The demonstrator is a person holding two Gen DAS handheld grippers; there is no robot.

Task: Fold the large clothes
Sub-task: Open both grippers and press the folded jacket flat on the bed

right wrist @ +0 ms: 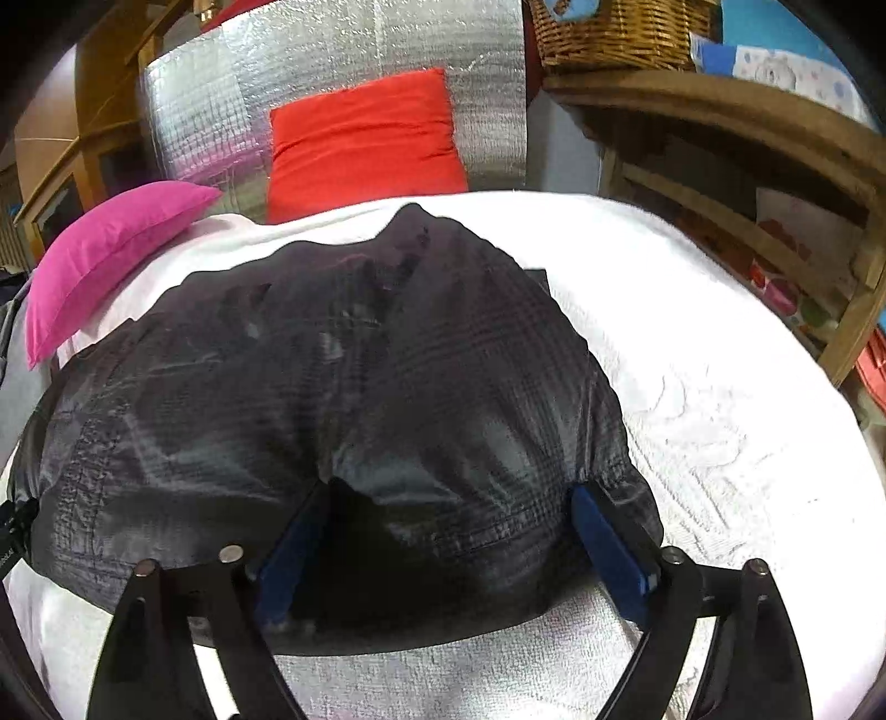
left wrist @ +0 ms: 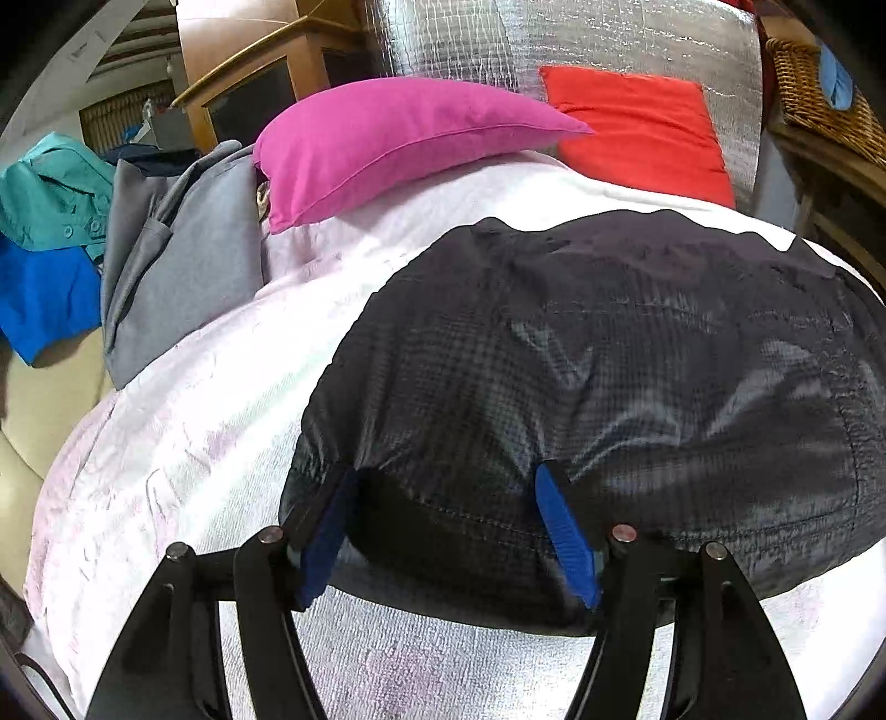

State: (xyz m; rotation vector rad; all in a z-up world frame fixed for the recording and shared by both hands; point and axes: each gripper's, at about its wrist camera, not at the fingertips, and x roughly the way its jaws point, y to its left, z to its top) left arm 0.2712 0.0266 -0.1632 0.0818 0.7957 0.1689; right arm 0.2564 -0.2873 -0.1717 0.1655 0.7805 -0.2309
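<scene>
A black shiny checked garment [left wrist: 609, 360] lies in a puffy folded bundle on a white towel-covered bed [left wrist: 194, 443]. My left gripper [left wrist: 446, 476] is at the bundle's near left edge. Its blue pads [left wrist: 565, 531] stand wide apart with a fold of black fabric loose between them. In the right wrist view the same garment [right wrist: 332, 376] fills the middle of the white cover [right wrist: 720, 415]. My right gripper [right wrist: 448, 493] is at its near right edge, jaws very wide. Fabric drapes between and over its fingertips [right wrist: 603, 531], and the pads do not pinch it.
A pink pillow [left wrist: 398, 138] and a red pillow [left wrist: 637, 122] sit at the bed's far end against a silver foil panel [left wrist: 554, 39]. Grey [left wrist: 183, 266], teal [left wrist: 50, 188] and blue [left wrist: 44, 299] clothes are piled left. A wooden shelf [right wrist: 747, 166] with a wicker basket [right wrist: 614, 27] stands right.
</scene>
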